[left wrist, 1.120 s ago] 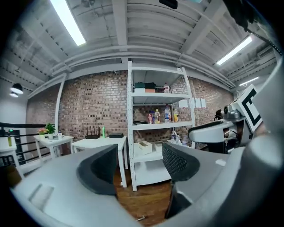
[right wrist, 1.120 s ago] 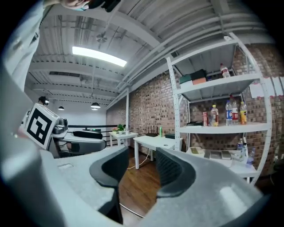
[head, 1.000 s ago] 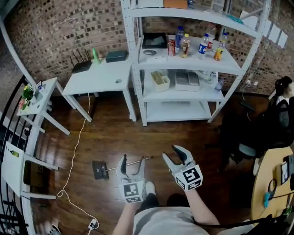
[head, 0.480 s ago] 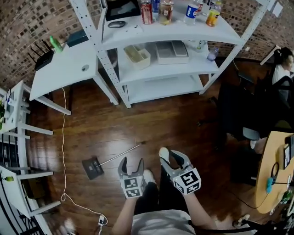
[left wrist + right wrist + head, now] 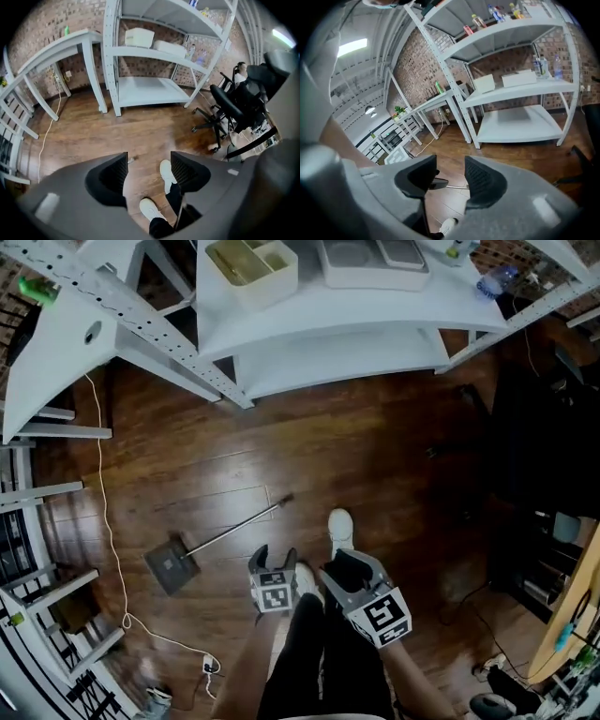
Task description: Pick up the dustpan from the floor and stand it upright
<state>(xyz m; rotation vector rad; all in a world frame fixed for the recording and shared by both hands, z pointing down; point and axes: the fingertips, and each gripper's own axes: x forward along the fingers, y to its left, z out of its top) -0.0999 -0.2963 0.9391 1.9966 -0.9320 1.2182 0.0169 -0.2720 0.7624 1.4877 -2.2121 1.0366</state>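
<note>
The dustpan (image 5: 170, 567) lies flat on the wooden floor at the left, a dark pan with a long thin handle (image 5: 234, 531) that runs up to the right. My left gripper (image 5: 274, 554) hangs just right of the handle, pointing steeply down. Its jaws are closing, with only floor and a white shoe (image 5: 167, 169) seen between them. My right gripper (image 5: 349, 563) is beside it, over the person's legs, jaws a narrow gap apart and empty. In the right gripper view the pan (image 5: 433, 183) shows beyond the jaws, apart from them.
A white shelf unit (image 5: 356, 324) stands at the far side and a white table (image 5: 56, 352) at the far left. A white cable (image 5: 103, 521) runs along the floor left of the dustpan. White racks (image 5: 37, 615) line the left edge, and a dark office chair (image 5: 553, 427) sits at the right.
Both grippers have dropped toward the floor and tipped downward, close to the person's legs. The head view has tilted down. The dustpan has not moved.
</note>
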